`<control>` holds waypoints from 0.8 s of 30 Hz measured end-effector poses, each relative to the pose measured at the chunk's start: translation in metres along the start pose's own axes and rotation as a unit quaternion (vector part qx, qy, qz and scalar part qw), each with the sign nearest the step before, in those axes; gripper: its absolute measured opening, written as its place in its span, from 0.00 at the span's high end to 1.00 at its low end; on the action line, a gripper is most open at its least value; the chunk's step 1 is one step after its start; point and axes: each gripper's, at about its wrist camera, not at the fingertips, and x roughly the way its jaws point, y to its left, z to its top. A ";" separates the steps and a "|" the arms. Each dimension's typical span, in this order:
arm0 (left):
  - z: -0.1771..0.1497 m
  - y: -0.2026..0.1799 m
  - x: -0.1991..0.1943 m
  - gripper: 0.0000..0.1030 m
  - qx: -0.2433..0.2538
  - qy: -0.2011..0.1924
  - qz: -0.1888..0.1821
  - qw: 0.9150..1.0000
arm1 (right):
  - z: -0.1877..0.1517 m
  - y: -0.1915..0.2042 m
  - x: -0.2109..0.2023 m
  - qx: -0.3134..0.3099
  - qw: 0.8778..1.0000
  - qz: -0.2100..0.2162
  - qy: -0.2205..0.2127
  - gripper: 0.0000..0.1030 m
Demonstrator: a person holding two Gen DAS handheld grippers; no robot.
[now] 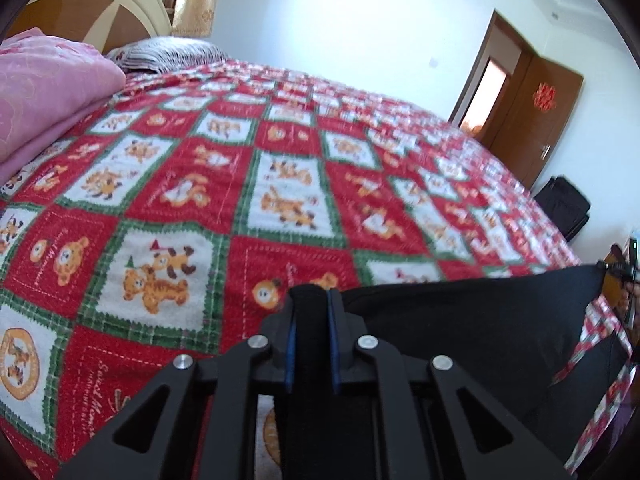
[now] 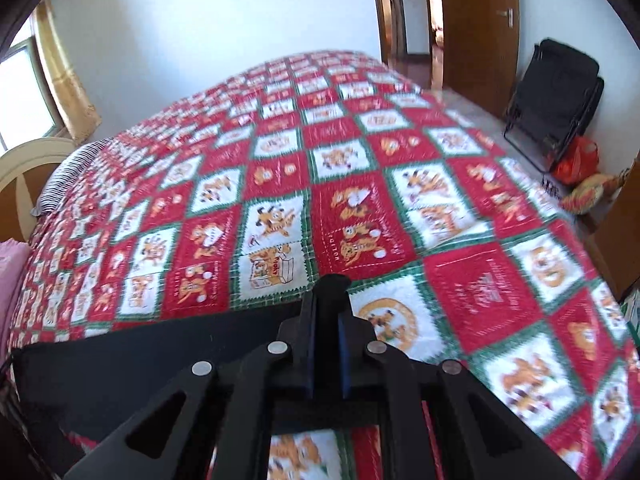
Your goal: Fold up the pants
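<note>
The black pants hang stretched between both grippers above the near edge of the bed. In the left wrist view my left gripper is shut on one corner of the pants, and black cloth fills the gap between its blue pads. The fabric runs taut to the right, where the other gripper shows at the frame edge. In the right wrist view my right gripper is shut on the opposite corner, with the pants spreading away to the left. What hangs below the grippers is hidden.
A bedspread of red, white and green squares with bear prints covers the bed. A pink blanket and a striped pillow lie at the head. A brown door stands open, with a black folded chair and bags beside it.
</note>
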 end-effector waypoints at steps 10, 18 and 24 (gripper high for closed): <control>-0.004 -0.011 -0.052 0.87 0.005 -0.062 -0.053 0.997 | -0.042 -0.011 -0.083 -0.001 0.998 0.021 -0.057 0.92; -0.027 -0.017 -0.089 0.87 0.028 -0.086 -0.088 0.992 | -0.101 -0.038 -0.116 0.032 0.997 0.031 -0.070 0.92; -0.057 -0.015 -0.112 0.87 0.038 -0.096 -0.108 0.989 | -0.142 -0.057 -0.135 0.055 0.995 0.044 -0.075 0.92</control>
